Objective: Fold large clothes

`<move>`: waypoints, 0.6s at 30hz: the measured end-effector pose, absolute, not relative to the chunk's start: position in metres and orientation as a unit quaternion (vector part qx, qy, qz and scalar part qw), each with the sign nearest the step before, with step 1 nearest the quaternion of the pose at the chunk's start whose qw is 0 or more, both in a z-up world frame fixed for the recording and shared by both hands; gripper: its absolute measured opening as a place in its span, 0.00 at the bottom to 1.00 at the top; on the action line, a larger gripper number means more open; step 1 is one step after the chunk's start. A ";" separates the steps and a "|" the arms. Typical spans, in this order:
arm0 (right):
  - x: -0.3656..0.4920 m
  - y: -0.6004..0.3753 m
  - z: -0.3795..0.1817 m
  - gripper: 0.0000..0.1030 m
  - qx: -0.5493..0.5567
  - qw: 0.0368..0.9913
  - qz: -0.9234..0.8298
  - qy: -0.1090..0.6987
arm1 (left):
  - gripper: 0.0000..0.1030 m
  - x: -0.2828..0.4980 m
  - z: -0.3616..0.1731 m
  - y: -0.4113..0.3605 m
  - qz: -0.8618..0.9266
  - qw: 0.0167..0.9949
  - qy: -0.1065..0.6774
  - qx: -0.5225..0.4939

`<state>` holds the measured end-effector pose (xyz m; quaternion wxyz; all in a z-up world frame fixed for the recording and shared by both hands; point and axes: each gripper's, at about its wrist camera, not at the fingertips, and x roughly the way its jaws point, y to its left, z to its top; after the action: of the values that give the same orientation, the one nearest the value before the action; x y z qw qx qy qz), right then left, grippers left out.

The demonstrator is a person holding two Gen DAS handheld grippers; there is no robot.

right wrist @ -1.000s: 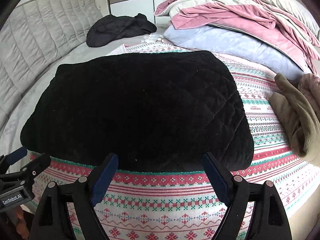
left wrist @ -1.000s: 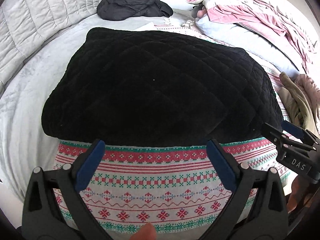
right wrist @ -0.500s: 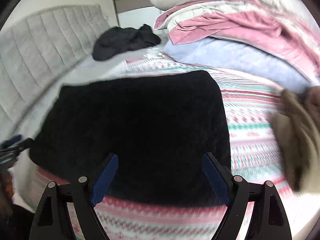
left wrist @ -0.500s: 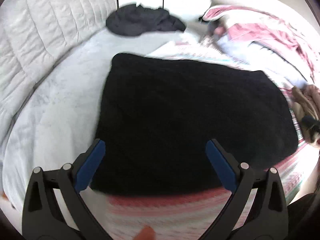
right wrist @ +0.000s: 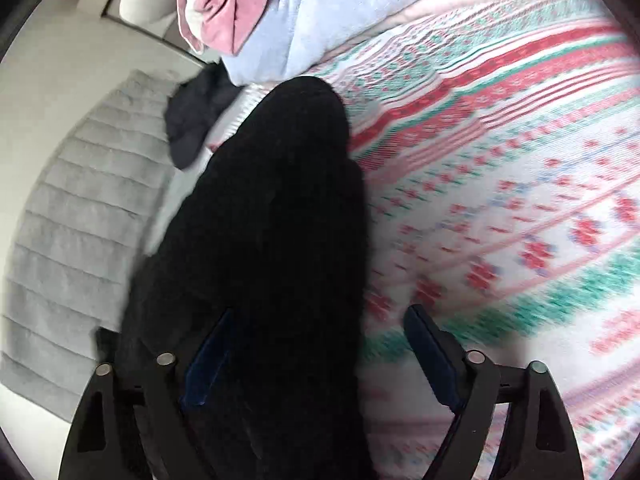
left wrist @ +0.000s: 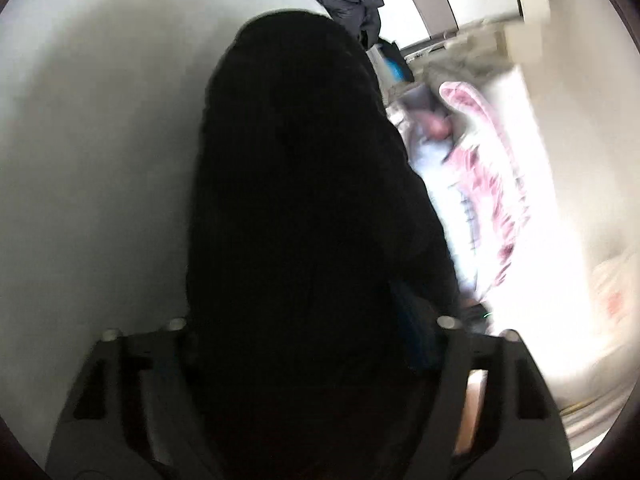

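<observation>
A large black quilted garment [left wrist: 304, 200] lies folded on the bed and fills the middle of the left wrist view. It also shows in the right wrist view [right wrist: 264, 240]. My left gripper [left wrist: 308, 344] is open, low at the garment's near edge, and the black cloth lies between the fingers and hides the left blue pad. My right gripper [right wrist: 320, 360] is open at the garment's other side; the cloth covers part of the gap and lies against the left blue pad [right wrist: 206, 364]. Both views are blurred.
A red, green and white patterned blanket [right wrist: 500, 200] covers the bed to the right. Pink and pale blue bedding [right wrist: 260, 12] is piled at the far end. A dark crumpled garment [right wrist: 196, 116] lies beside the grey quilted headboard [right wrist: 72, 248].
Both grippers have swung from the garment's front edge to its opposite sides and dropped close to it. Black cloth now lies between the fingers of each. The views have turned and blurred.
</observation>
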<state>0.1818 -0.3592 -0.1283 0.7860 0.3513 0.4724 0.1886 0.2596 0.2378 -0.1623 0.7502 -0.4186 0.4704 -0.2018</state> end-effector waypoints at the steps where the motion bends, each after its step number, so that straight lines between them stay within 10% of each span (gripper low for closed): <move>1: 0.183 -0.356 -0.128 0.51 0.355 0.788 0.188 0.467 | 0.62 0.261 -0.161 0.233 -0.196 0.756 0.470 -0.412; 7: 0.168 -0.327 -0.068 0.28 0.273 0.849 0.163 0.422 | 0.37 0.241 -0.104 0.214 -0.183 0.816 0.432 -0.338; 18: 0.221 -0.215 0.069 0.26 0.200 0.891 0.249 0.323 | 0.36 0.229 0.040 0.274 -0.126 0.913 0.284 -0.266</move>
<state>0.2213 -0.2152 0.0694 0.8907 0.2000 0.3233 0.2492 0.2286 0.2736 0.0404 0.9126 -0.2662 0.2837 -0.1258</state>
